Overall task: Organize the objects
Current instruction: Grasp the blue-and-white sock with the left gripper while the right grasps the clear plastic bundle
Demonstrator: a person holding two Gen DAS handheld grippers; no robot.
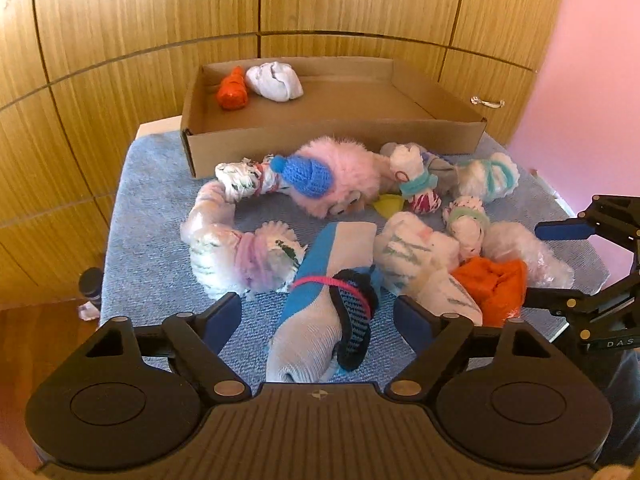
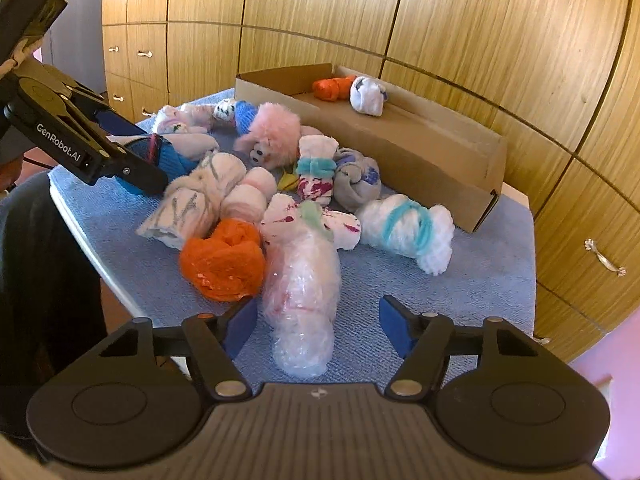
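A pile of rolled socks and wrapped bundles lies on a blue towel (image 1: 152, 216). A grey and blue sock roll (image 1: 320, 280) tied with pink yarn lies between the pads of my left gripper (image 1: 320, 316), which stand apart from it on both sides. A bundle in clear bubble wrap (image 2: 300, 300) lies between the pads of my right gripper (image 2: 318, 326); neither pad presses on it. An orange cloth ball (image 2: 224, 260) sits just left of it. The cardboard box (image 1: 320, 136) behind the pile holds an orange roll (image 1: 232, 90) and a white roll (image 1: 276, 80).
A pink plush toy (image 1: 344, 176) with a blue knit hat lies mid-pile. Wooden cabinet doors (image 1: 160, 20) stand close behind the table. Each gripper shows in the other's view: the right gripper (image 1: 548, 264) and the left gripper (image 2: 148, 152). A dark sleeve (image 2: 40, 260) is at the left.
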